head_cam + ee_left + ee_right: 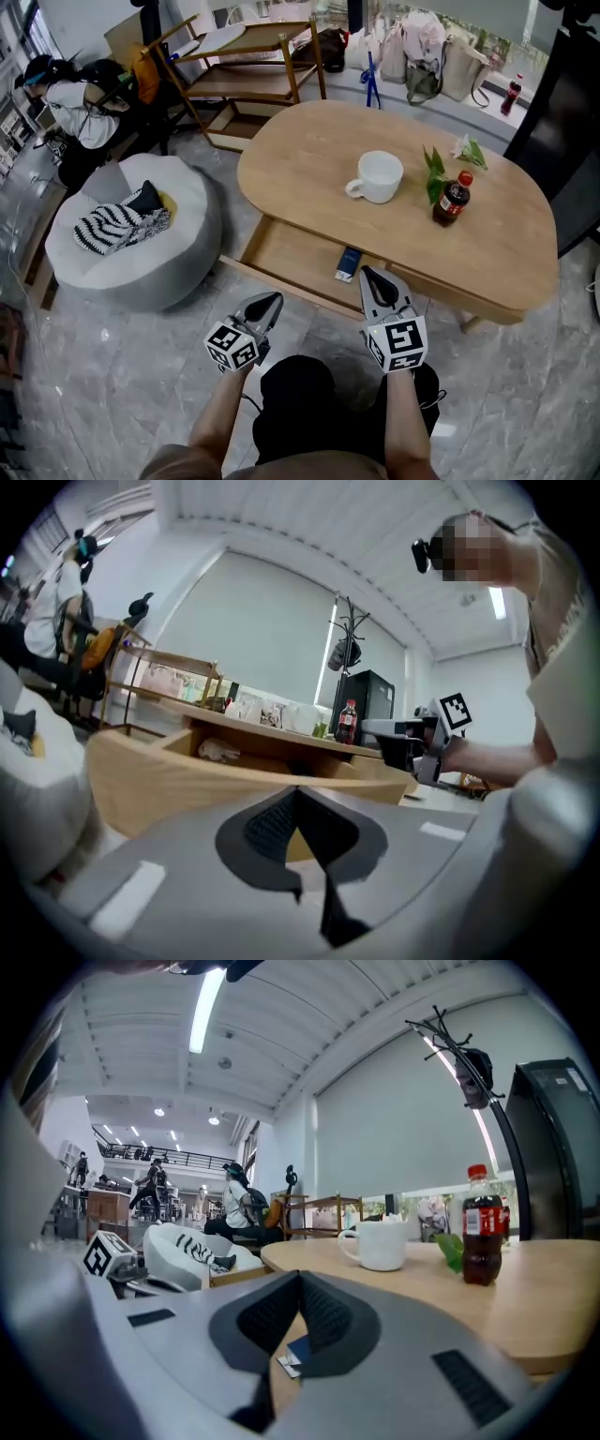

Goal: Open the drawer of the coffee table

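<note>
The oval wooden coffee table (309,150) has its drawer (286,251) pulled out toward me, with a small blue box (348,264) lying inside. My left gripper (273,300) is shut on nothing, just in front of the drawer's front panel (178,775) and pointing at it. My right gripper (369,273) is also shut and empty, its tips over the drawer's front edge beside the blue box (298,1348). In the left gripper view my left gripper (298,795) has its jaws meeting; in the right gripper view my right gripper (300,1281) does too.
A white mug (378,176), a cola bottle (453,199) and green leaves (434,171) stand on the tabletop. A grey beanbag (141,248) with striped cloth sits left of the drawer. A wooden shelf (248,66) and a seated person (75,108) are behind.
</note>
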Demonstrator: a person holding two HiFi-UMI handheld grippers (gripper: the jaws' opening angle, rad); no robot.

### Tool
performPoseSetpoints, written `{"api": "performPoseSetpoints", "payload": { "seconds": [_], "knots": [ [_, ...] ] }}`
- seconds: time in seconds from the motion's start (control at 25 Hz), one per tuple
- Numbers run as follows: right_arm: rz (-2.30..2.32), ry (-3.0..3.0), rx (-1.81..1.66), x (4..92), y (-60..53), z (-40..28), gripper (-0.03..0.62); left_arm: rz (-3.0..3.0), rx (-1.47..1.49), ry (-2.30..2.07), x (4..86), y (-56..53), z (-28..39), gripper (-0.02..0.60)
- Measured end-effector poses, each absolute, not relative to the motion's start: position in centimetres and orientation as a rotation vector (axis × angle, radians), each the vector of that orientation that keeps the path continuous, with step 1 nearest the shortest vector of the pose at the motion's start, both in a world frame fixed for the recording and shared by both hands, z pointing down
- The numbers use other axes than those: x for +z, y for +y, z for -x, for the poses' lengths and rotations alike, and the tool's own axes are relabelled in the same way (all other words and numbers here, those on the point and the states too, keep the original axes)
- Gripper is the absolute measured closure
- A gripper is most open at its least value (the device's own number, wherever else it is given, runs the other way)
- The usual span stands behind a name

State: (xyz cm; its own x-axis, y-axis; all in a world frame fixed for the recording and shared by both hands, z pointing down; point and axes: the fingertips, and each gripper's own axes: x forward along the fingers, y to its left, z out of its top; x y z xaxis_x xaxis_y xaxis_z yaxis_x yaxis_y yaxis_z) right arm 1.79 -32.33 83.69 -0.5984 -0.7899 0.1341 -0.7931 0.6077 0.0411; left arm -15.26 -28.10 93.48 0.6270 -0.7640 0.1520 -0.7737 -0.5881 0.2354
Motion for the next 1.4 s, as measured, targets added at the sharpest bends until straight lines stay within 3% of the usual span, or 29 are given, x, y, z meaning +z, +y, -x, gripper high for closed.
{"api": "performPoseSetpoints", "payload": {
  "seconds": [0.28,0.6,1.08,1.4],
  "knots": [
    [-1.343,-2.701,0.006,82.3,-32.7,-1.8,0.589,-2.584,0.201,-1.431,86.8,-30.2,14.1,0.575],
    [-1.353,-2.725,-0.04,79.7,-32.6,-1.5,0.589,-2.643,0.117,-1.554,79.2,-32.5,13.1,0.575],
    [-1.379,-2.68,-0.079,78.1,-33.4,-1.4,0.589,-2.632,0.188,-1.621,77.9,-33.2,13.0,0.575],
    [-1.305,-2.689,0.024,71.5,-34.2,-1.2,0.589,-2.575,0.2,-1.557,72.6,-33.7,12.6,0.575]
  ]
}}
